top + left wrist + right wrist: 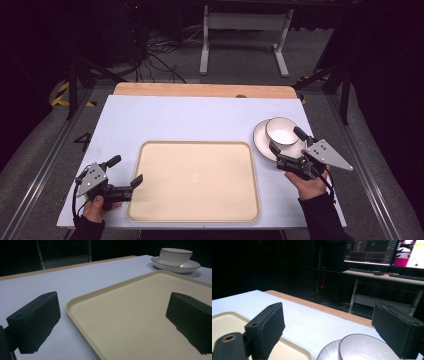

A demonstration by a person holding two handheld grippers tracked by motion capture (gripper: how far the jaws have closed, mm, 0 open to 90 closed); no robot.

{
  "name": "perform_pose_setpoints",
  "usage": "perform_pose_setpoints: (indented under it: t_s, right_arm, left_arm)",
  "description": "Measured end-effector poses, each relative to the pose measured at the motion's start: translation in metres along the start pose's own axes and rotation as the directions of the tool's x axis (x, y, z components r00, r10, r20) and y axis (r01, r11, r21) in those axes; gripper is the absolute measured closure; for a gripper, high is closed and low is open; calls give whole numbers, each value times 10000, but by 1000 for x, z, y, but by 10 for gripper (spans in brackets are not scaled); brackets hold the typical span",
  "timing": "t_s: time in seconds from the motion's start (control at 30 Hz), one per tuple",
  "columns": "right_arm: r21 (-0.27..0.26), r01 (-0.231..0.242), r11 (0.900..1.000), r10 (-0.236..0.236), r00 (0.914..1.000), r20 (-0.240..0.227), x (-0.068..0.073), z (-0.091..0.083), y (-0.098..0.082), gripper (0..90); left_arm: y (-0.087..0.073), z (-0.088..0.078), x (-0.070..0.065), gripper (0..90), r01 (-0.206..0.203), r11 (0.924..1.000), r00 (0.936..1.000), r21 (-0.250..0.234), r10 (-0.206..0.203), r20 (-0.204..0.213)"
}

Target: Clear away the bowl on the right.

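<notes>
well, the right gripper (287, 143) sits at the near side of a white bowl (281, 130) that stands in a white saucer (261, 141), its two black jaws spread wide and released, gripping nothing. in the high view one jaw lies at the saucer's near left rim and the other at the bowl's right side, so the bowl is just ahead of the gap between them; whether either jaw touches the crockery cannot be told. the person's right hand (310, 181) holds the tool from behind, forearm coming in from the near edge and angled up and slightly leftward, the grey three-cornered plate tipped out to the right. in the right gripper view the bowl (367, 348) and saucer (327, 353) lie low between the jaws, slightly nearer the right-hand jaw, and a corner of the beige tray (227, 320) shows behind the left-hand one

the left gripper (127, 171) is also released, jaws well apart and holding nothing. the left hand (95, 206) grips it low at the near left of the table (165, 120), wrist turned so the jaws point rightward; the nearer jaw is at the tray's (195, 182) left rim, the farther one over bare table just beside it. in the left gripper view the tray's rounded corner (72, 306) runs between the two jaws, and the bowl (175, 255) in its saucer (192, 265) stands well ahead, beyond the tray's far edge, toward the right-hand jaw
</notes>
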State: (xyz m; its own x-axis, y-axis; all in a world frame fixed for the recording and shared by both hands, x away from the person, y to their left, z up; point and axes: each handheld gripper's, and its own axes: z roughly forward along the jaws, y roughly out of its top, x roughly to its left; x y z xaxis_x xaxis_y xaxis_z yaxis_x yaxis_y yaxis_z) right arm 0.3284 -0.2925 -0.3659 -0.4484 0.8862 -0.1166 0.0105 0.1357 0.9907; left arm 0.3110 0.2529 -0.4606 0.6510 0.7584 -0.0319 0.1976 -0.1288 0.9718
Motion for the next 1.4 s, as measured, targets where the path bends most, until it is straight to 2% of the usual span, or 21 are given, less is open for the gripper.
perform_pose_setpoints:
  t_s: [0.13,0.23,0.27,0.3,0.47,0.67,0.8,0.93,1.03,1.17,1.27,1.4]
  right_arm:
    - [-62,22,10000,-19,9990,443,-5,-3,0,108]
    - [95,97,9999,-104,9966,818,-8,-4,-1,101]
    - [197,160,9997,-178,9953,950,-9,-4,-1,103]
    - [405,341,9986,-393,9899,1361,-10,-4,-3,102]
    - [206,281,9994,-314,9828,1821,-13,-7,-3,93]
    - [44,-16,10000,6,9754,2204,-18,-11,-3,84]
    - [317,-488,9983,393,9671,2514,-24,-10,-3,85]
    - [323,-607,9976,497,9615,2704,-27,-9,-3,85]
    - [312,-589,9978,480,9598,2764,-28,-9,-3,84]
    - [274,-547,9981,436,9502,3085,-29,-9,-3,85]
    - [299,-609,9977,486,9491,3113,-31,-9,-3,86]
    - [687,-449,9966,215,9509,3087,-37,0,5,112]
  left_arm:
    - [0,0,0,2,3,10000,10000,-9,-3,-10]
    - [0,0,0,1,9,10000,10000,-36,-9,-20]
    - [0,0,0,1,10,10000,10000,-37,-10,-18]
    - [0,0,0,1,8,10000,10000,-10,-8,-11]
    - [0,0,0,1,9,10000,10000,-30,-9,-14]
    - [0,0,0,2,16,10000,10000,-6,-16,-25]
    - [0,0,0,1,13,10000,10000,-2,-13,-47]
    - [0,0,-1,1,-11,10000,10000,-33,11,-73]
    - [0,0,-1,2,-26,10000,10000,-24,25,-85]
    - [0,0,-1,1,30,10000,10000,-19,-30,-88]
    - [0,0,0,1,11,10000,10000,13,-11,-85]
    - [0,1,0,1,46,10000,9999,-15,-46,-106]
